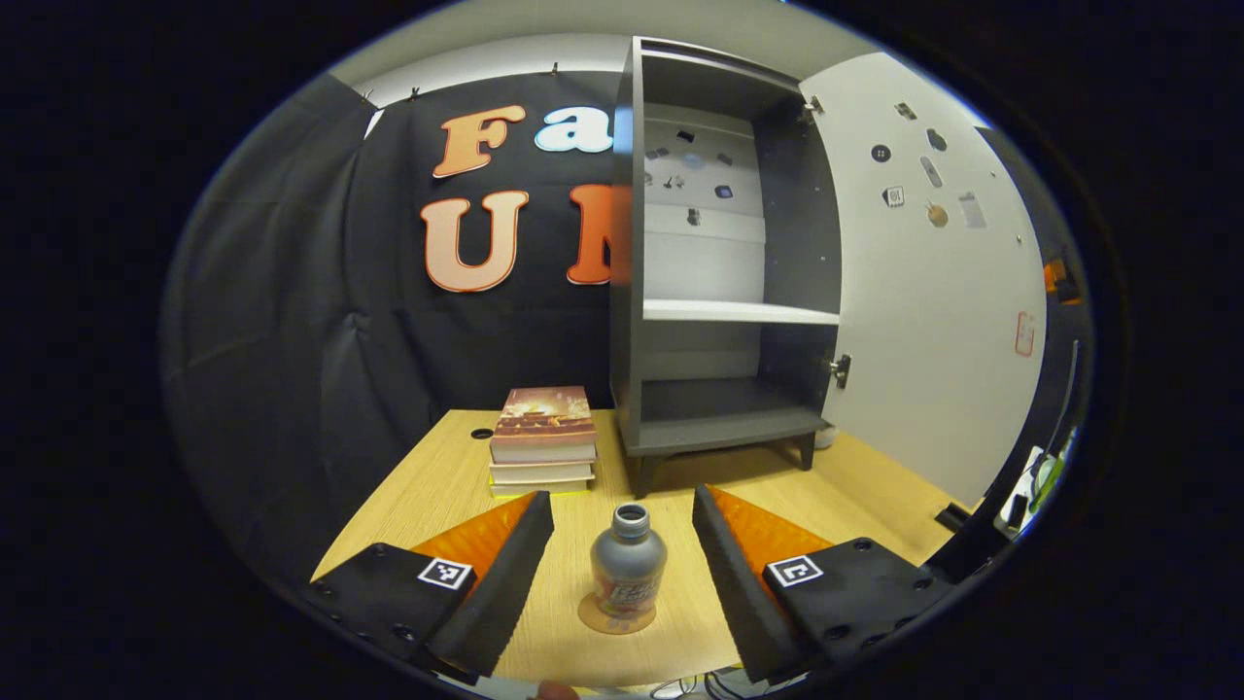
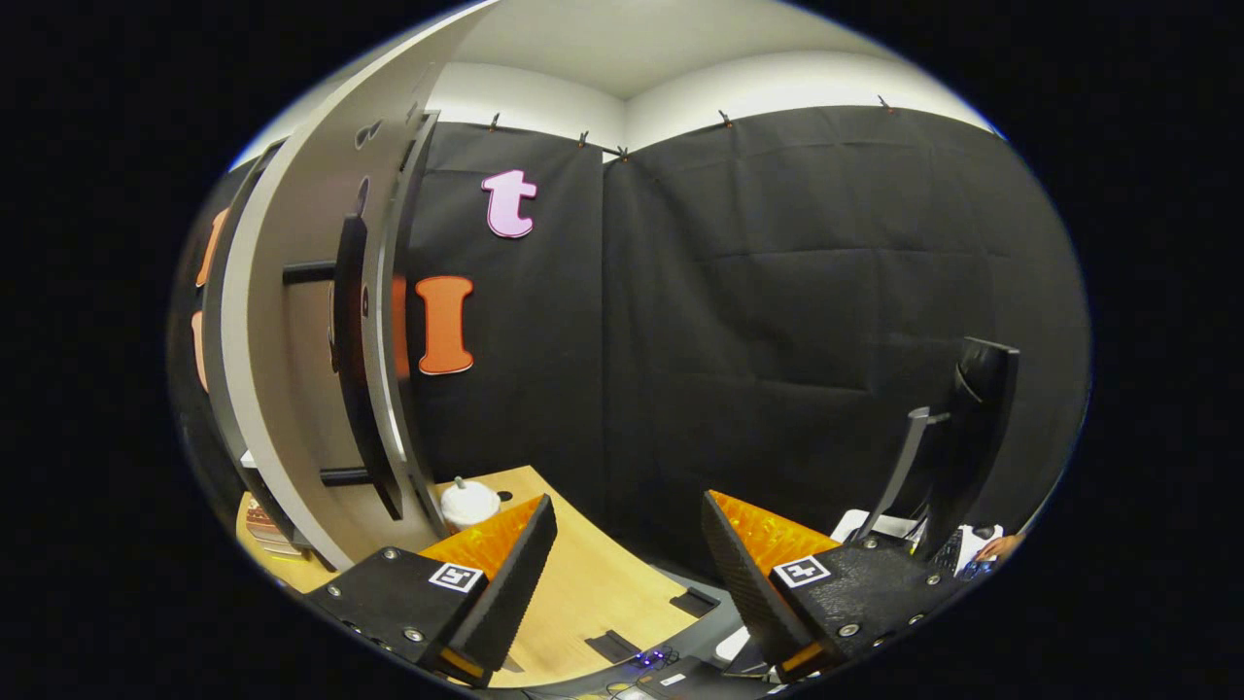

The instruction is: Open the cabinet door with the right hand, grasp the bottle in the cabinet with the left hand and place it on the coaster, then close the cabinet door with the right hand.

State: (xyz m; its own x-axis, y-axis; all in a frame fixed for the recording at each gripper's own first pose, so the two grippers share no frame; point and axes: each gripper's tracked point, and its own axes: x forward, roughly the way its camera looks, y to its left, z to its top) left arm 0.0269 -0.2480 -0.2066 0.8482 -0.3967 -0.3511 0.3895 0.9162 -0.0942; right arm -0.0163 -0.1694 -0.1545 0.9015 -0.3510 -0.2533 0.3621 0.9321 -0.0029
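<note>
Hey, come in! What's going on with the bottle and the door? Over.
Both grippers open. Bottle standing on coaster, between left gripper fingers, untouched. Cabinet door wide open. Right gripper holds nothing.

bottle [image 1: 627,567]: matt grey metal look
table [image 1: 428,486]: pale wood grain
cabinet [image 1: 719,292]: smooth matt grey
wall [image 2: 777,292]: black cloth

Your left gripper view sits low over the table [image 1: 428,486], facing the open cabinet [image 1: 724,292] beyond its fingers, fairly near. Your right gripper view faces the booth corner, door [image 2: 292,321] edge-on left of its fingers. Both share the cabinet and table.
</note>
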